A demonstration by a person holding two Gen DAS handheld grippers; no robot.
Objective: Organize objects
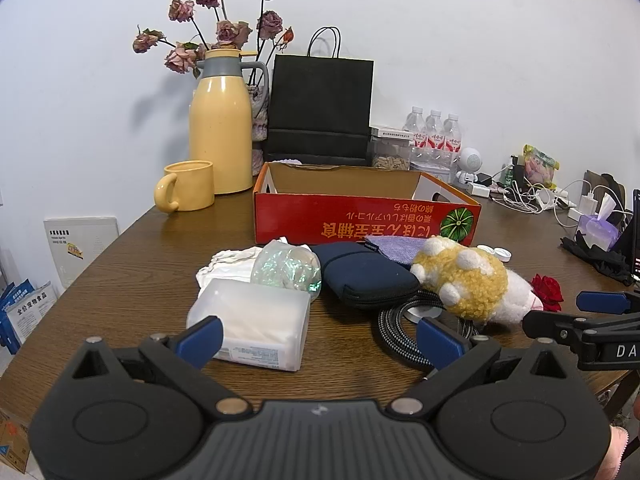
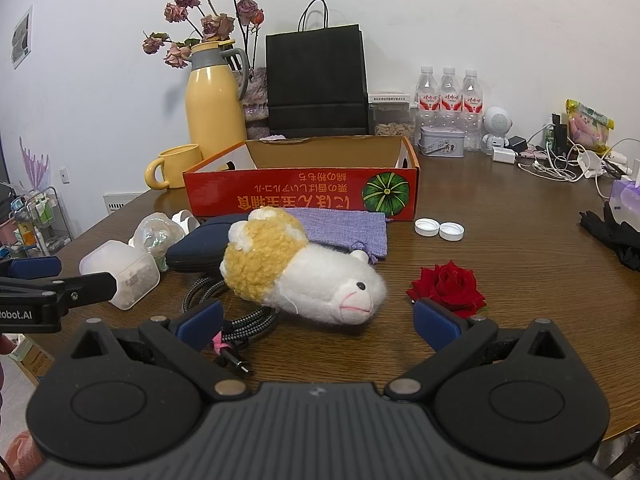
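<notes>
With both the left tongs [image 1: 318, 340] and right tongs [image 2: 318, 322] gaping wide and empty, the right should be straddling the plush toy [image 2: 300, 270] lying on the worktop [image 2: 500, 280], then lifting it toward the red box [image 2: 300, 196] at twelve o'clock.

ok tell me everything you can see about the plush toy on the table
The plush toy is a soft animal with a white fuzzy head, black bead eyes, a pink stitched mouth, and a curly mustard-yellow body with white paws. It lies on its side on the wooden table, face toward the right tool, in front of the red box. It rests partly on a braided cable and a purple pouch, beside a navy case. Neither tool touches it.
</notes>
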